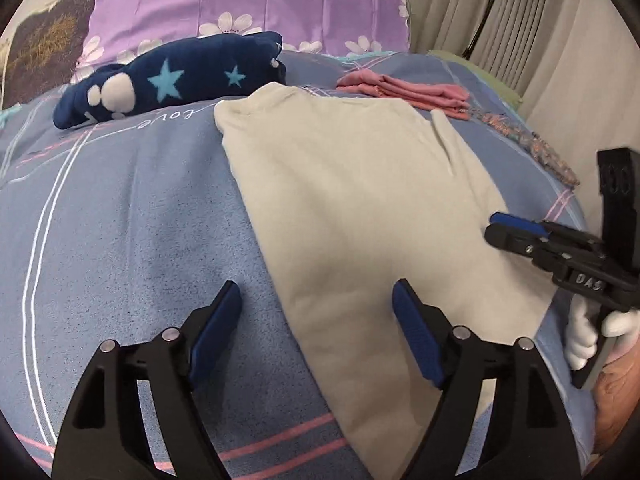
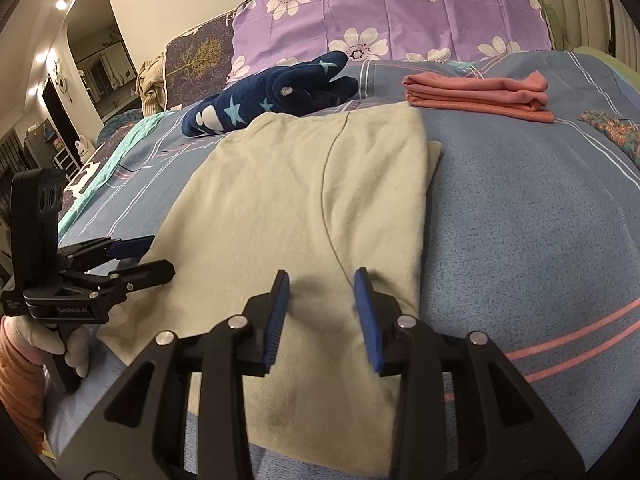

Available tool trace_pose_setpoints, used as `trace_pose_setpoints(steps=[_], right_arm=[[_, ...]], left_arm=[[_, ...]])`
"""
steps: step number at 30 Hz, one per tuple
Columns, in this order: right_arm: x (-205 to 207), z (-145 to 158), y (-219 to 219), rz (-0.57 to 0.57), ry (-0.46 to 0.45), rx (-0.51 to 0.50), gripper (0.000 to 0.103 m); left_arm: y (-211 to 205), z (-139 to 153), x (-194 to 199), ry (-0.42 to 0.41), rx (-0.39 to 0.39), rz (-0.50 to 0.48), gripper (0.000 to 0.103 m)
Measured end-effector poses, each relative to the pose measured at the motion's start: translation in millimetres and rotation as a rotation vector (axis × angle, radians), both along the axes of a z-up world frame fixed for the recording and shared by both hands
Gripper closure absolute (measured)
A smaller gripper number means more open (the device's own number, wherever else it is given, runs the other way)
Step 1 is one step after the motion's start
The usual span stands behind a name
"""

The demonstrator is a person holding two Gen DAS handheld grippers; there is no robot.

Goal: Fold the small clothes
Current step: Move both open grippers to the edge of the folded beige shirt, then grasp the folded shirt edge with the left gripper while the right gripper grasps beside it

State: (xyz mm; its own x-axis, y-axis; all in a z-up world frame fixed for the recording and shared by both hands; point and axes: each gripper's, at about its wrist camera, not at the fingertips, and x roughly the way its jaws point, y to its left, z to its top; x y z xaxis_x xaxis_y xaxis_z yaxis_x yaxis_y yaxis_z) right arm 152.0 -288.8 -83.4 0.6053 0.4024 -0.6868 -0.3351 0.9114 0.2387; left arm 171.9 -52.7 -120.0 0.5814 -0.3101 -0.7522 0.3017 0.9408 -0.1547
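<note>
Faintly, the blue bedspread (image 1: 120, 216) reads "love", the right gripper (image 1: 516, 232) "DAS".

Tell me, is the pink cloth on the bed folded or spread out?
Folded: the pink cloth lies as a neat stack of layers, edges lined up, beyond the cream garment.

Both wrist cameras look steeply down, close over the bed (image 1: 120, 208), sharing the cream garment (image 1: 360, 200) from opposite sides.

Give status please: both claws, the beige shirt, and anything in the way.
Left claw open, empty. Right claw open, empty. Beige shirt lies partly folded on bed. Nothing on it.
</note>
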Motion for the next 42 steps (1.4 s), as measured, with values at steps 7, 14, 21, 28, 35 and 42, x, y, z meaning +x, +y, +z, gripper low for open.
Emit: trace_pose_setpoints(steps=[7,14,21,28,35,42], right_arm=[[-4,13,-7,-0.003,-0.01,0.03,0.068],[16,33,-44,-0.08,0.029,-0.049,0.051],[45,-1,-59,-0.043,0.2,0.124,0.045],[66,-1,-46,0.034,0.223,0.145,0.043],[97,-10,-38,0.153,0.237,0.229,0.044],[105,-17,-37,0.163,0.191,0.266,0.051]], left_arm=[[4,4,-2,0.017,-0.035,0.02,0.023],[10,14,2,0.007,-0.13,0.015,0.023],[10,1,11,0.064,-0.181,-0.004,0.018],[-5,1,28,0.067,-0.143,-0.048,0.015],[-1,-3,54,0.091,-0.22,-0.069,0.014],[-2,-7,57,0.073,-0.254,-0.074,0.014]])
